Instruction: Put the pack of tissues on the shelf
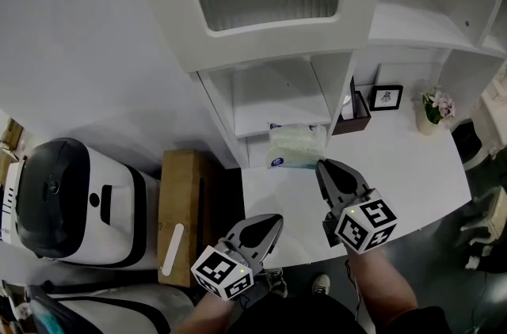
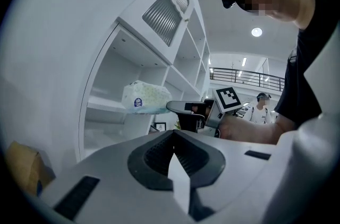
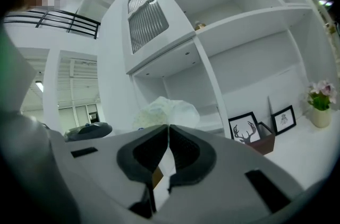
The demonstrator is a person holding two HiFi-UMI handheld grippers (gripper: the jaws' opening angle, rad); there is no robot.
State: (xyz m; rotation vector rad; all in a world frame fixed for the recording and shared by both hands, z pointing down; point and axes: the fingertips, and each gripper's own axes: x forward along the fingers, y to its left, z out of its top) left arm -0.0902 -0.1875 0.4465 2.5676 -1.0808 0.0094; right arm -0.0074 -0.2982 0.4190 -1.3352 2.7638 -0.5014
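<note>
The pack of tissues (image 1: 295, 145), a white-green soft pack with a blue round label, hangs at the open front of the lower shelf compartment (image 1: 277, 99), level with its board. My right gripper (image 1: 323, 165) is shut, its tips pinching the pack's near right corner. In the right gripper view the pack (image 3: 167, 111) bulges just past the closed tips (image 3: 168, 127). My left gripper (image 1: 277, 220) is shut and empty, low at the desk's front edge. From the left gripper (image 2: 173, 134) view I see the pack (image 2: 146, 97) and the right gripper's finger beside it.
A white desk (image 1: 412, 166) runs to the right under the shelves. On it stand a brown holder (image 1: 352, 115), a framed picture (image 1: 387, 96) and a small flower pot (image 1: 432, 109). A cardboard box (image 1: 181, 206) and a black-and-white machine (image 1: 63, 198) sit at left.
</note>
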